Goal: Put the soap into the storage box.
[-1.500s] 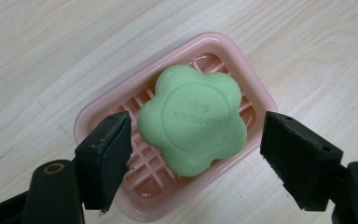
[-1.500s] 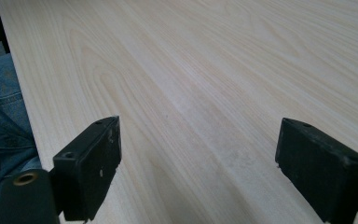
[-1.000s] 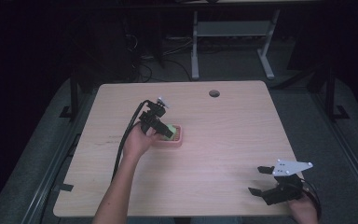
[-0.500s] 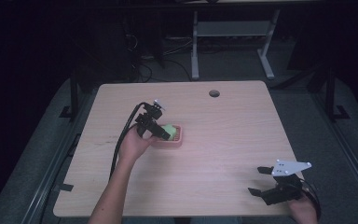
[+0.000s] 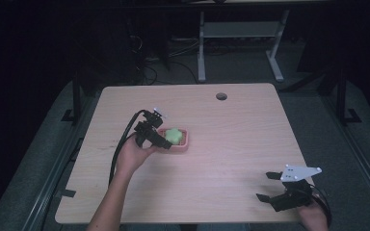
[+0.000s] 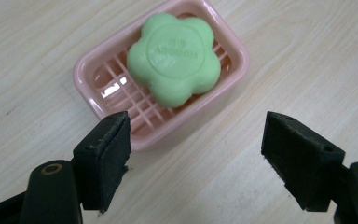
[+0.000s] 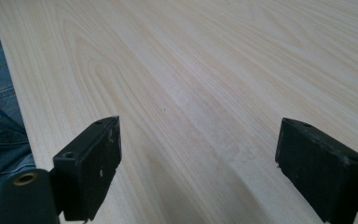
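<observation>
Pink soap dish [image 6: 103, 74] lies just beyond the left gripper's [image 6: 196, 154] spread jaws.

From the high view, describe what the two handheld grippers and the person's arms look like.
Both grippers are black. The left gripper trails a thick black cable and carries a small pale plate on top. The right gripper bears a larger grey three-cornered plate. Each ends in two blocky black pads with screw holes. The forearms are bare, with no sleeves.
</observation>
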Available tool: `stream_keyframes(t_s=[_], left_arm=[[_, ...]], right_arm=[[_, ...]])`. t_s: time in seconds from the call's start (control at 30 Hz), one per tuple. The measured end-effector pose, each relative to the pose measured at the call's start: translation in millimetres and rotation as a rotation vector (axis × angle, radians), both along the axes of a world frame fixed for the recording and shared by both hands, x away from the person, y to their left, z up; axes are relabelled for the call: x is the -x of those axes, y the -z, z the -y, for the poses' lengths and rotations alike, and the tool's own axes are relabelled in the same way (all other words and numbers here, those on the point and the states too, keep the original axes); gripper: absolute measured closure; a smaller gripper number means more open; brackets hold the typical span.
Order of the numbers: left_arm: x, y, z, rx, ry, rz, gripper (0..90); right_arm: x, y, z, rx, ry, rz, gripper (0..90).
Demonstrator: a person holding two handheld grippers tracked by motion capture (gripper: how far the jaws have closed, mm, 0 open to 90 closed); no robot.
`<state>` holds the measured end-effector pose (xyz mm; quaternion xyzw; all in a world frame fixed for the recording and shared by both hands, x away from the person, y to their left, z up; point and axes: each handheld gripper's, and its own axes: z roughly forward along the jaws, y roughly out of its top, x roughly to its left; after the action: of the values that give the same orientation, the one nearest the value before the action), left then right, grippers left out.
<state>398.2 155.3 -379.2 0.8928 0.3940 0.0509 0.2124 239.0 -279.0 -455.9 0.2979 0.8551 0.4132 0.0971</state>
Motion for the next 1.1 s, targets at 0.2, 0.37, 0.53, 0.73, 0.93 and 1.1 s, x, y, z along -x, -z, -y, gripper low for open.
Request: stream_keyframes(t_s=[0.2,0.37,0.53,0.73,0.93,1.1], left_arm=[[6.8,2.7,-5.0,0.005,0.004,0.004,23.8],[12.5,4.7,-8.2,0.005,0.002,0.01,23.8],[17.2,5.7,-12.2,0.005,0.009,0.011,23.8],[23.6,5.8,-15.7,0.019,0.011,0.016,23.8],[29.7,5.6,-17.8,0.025,0.015,0.02,23.8],[34.6,5.0,-19.6,0.024,0.02,0.032,23.8]], right_arm=[[-0.2,0.3,0.3,-0.002,0.001,0.0,13.8],[-0.1,0.5,0.1,0.004,0.003,-0.004,13.8],[-0.5,1.0,0.2,0.008,0.005,-0.003,13.8],[-0.4,1.5,0.0,0.008,0.006,-0.006,13.8],[-0.4,1.7,-0.2,0.011,0.005,-0.005,13.8],[-0.5,1.8,-0.3,0.017,0.006,-0.005,13.8]])
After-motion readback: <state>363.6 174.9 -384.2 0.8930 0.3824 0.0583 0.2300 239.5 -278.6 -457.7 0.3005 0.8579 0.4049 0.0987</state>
